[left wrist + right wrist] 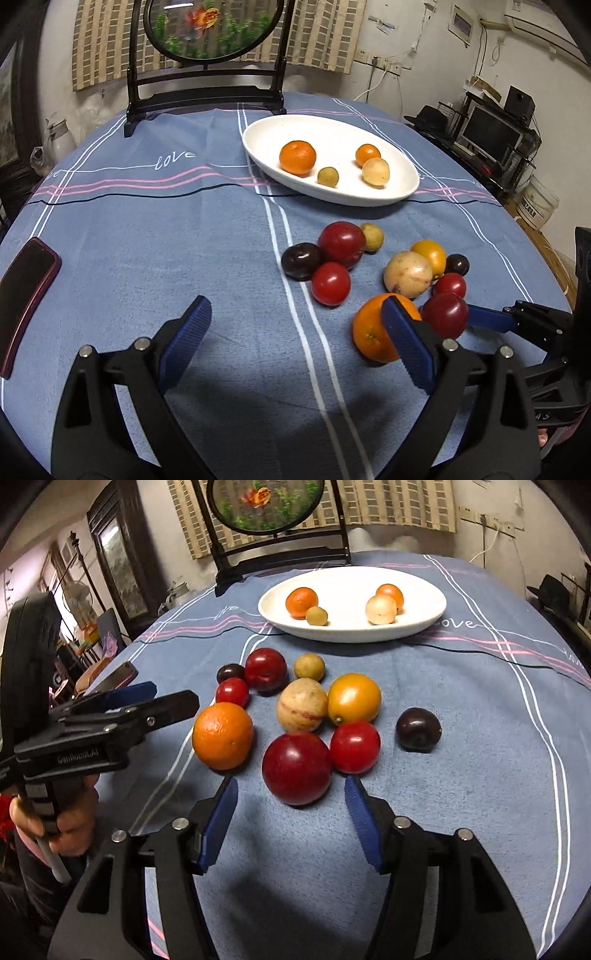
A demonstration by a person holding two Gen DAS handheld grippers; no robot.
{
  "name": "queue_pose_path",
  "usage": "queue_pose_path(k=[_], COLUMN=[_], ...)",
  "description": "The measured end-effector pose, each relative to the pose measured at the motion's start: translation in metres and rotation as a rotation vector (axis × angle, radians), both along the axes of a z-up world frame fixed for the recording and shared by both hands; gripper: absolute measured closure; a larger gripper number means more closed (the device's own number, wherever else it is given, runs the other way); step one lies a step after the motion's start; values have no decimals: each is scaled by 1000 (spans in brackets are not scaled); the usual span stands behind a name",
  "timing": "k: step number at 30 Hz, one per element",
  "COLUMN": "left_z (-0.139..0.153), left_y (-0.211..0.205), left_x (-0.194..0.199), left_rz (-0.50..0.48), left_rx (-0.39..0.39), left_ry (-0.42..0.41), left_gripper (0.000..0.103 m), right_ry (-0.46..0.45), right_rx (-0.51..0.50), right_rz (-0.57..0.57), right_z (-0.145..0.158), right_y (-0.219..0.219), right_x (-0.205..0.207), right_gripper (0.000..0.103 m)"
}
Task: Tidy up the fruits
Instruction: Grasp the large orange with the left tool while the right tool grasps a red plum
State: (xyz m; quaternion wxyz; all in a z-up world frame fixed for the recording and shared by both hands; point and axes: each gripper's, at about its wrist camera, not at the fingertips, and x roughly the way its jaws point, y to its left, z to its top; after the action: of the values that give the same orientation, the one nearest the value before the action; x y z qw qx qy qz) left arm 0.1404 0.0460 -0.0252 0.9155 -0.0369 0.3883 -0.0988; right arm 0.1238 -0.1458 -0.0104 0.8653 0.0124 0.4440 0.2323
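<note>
While four fruits already lay in the white dish [436,602] near the far edge of the table [147,240], ten more were waiting on the blue cloth in a loose group closer to the near edge. The right tongs [291,830] stood wide, with nothing between the blue pads, and they pointed at the big red plum [296,768], which lay just before them, touching a smaller red fruit [354,746] on its right side. The left tongs [295,343] were also wide and empty, low over the cloth, and the large orange [373,332] lay just beside their right pad. A dark phone [26,295] lay near the left edge of the table. I judged that the step in hand was the reach for the next fruit, probably the red plum. The next move called for pushing the right tongs forward until the pads were on both sides of the plum, then closing gently, because the round fruit could roll and push its neighbours.
</note>
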Motion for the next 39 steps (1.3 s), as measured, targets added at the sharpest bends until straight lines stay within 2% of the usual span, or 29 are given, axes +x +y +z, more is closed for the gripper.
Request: queue_pose_path(k=[3, 8, 12, 18, 21, 23, 26, 28, 30, 39], left_z=[1, 1, 1, -1, 1, 3, 2, -1, -7, -16], left_y=[0, 0, 0, 1, -4, -11, -29, -35, -37, -42], left_x=[-1, -1, -1, 1, -4, -9, -16, -14, -8, 0], left_rz=[-1, -2, -2, -1, -45, -112, -212, -226, -219, -216], left_rx=[1, 4, 6, -2, -5, -26, -29, -34, -50, -49], left_ry=[-4, -6, -4, 9, -10, -24, -25, 6, 48, 101], left_gripper=[8, 8, 8, 8, 9, 9, 19, 36, 47, 49], right_ry=[4, 18, 16, -5, -45, -75, -81, -81, -96, -90], right_rx=[1, 17, 23, 69, 80, 77, 106, 120, 126, 180], right_rz=[-14, -39, -48, -55, -66, -89, -106, -106, -97, -83], right_z=[0, -1, -1, 1, 7, 9, 9, 9, 10, 9], right_y=[1, 1, 2, -9, -21, -31, -42, -43, -43, -48], right_x=[0, 6, 8, 4, -1, -2, -1, -1, -3, -2], right_gripper=[50, 51, 61, 63, 63, 63, 63, 63, 63, 63])
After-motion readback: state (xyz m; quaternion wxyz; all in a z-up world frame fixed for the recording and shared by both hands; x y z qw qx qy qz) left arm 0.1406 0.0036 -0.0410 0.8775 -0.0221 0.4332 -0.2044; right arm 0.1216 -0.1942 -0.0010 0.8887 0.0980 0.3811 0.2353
